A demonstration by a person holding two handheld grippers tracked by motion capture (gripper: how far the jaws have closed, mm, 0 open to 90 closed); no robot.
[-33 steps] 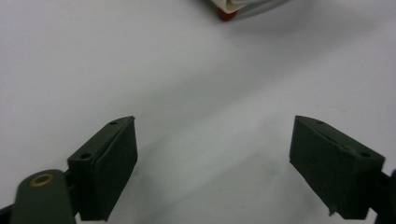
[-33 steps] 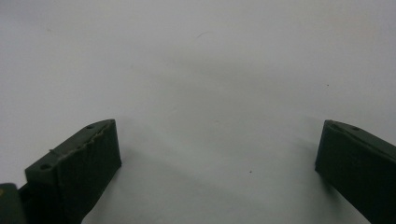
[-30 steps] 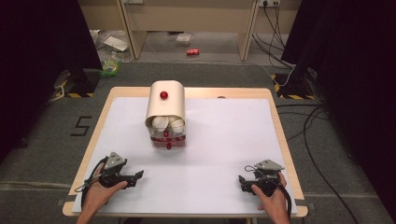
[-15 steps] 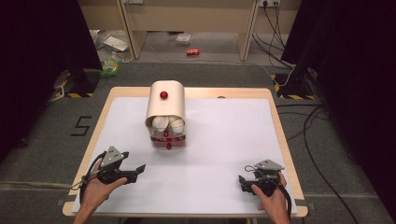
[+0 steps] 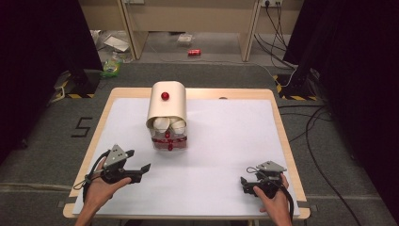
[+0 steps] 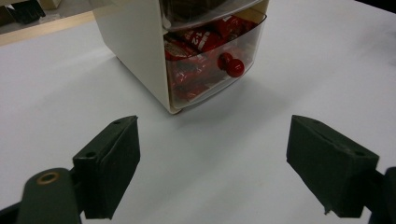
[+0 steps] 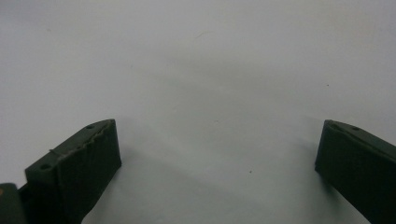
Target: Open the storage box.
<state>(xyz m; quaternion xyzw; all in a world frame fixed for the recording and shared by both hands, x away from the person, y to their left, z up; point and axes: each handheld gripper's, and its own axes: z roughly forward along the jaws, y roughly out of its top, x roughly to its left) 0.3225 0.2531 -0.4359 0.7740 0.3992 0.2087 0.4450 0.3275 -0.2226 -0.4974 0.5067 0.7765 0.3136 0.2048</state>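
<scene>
The left gripper [image 5: 141,168] has its fingers [image 6: 109,161] spread wide with nothing between them; they are black, blocky pads with flat inner faces, and they point toward the small drawer cabinet [image 5: 167,113], which stands near the far middle of the tabletop [image 5: 226,141]. Its clear plastic bottom drawer [image 6: 212,70] holds red packets with white print, too partial to read, and carries a round glossy red knob [image 6: 232,66]. The cabinet's shell is cream, with a rounded top bearing another red knob. The hand [image 5: 101,186] grips the gripper's body from behind, forearm entering from the near edge. The right gripper [image 5: 243,181] rests low at the near right, its fingers [image 7: 79,163] likewise spread over bare white tabletop. A "5" is marked on the floor [image 5: 82,126]
</scene>
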